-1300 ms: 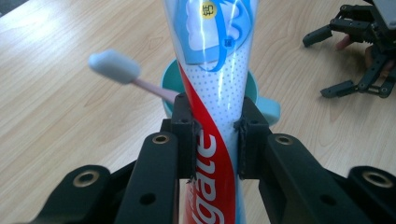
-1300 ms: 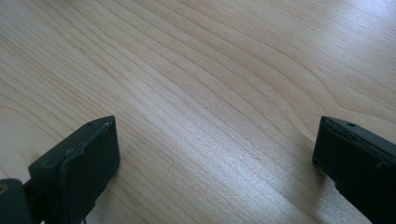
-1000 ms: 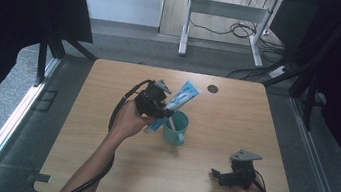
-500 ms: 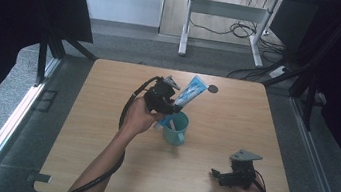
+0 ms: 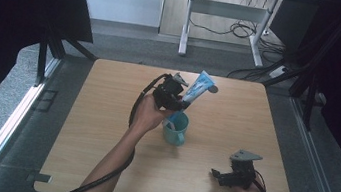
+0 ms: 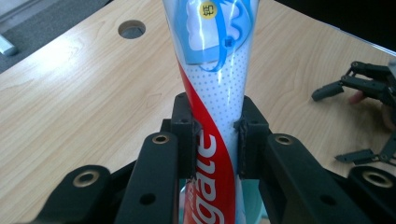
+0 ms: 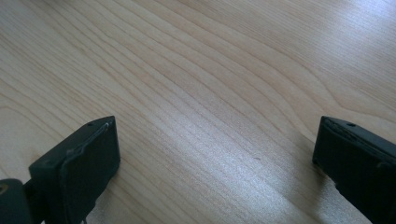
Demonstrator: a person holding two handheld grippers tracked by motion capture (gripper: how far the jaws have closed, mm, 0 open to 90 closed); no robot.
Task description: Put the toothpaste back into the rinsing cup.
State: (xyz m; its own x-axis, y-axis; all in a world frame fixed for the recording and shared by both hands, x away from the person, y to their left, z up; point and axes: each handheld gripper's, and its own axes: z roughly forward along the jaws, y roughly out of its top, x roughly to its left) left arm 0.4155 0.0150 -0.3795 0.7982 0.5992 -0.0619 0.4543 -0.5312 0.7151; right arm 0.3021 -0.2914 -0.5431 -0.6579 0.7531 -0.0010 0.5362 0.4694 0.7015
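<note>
Above the teal cup [image 5: 175, 128] at mid-bench [image 5: 98, 166], the left tongs [image 6: 215, 135] clamp the toothpaste tube [image 6: 212, 70]. Since a second ago the tube has been lifted further out and toward the far edge; extraction looks nearly complete. The right tongs [image 7: 212, 158] rest wide and empty on the bench.

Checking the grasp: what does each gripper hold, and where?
The left gripper clamps the toothpaste tube across its lower body, above the cup. The right gripper holds nothing.

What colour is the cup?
Teal cup; the high view shows it best.
</note>
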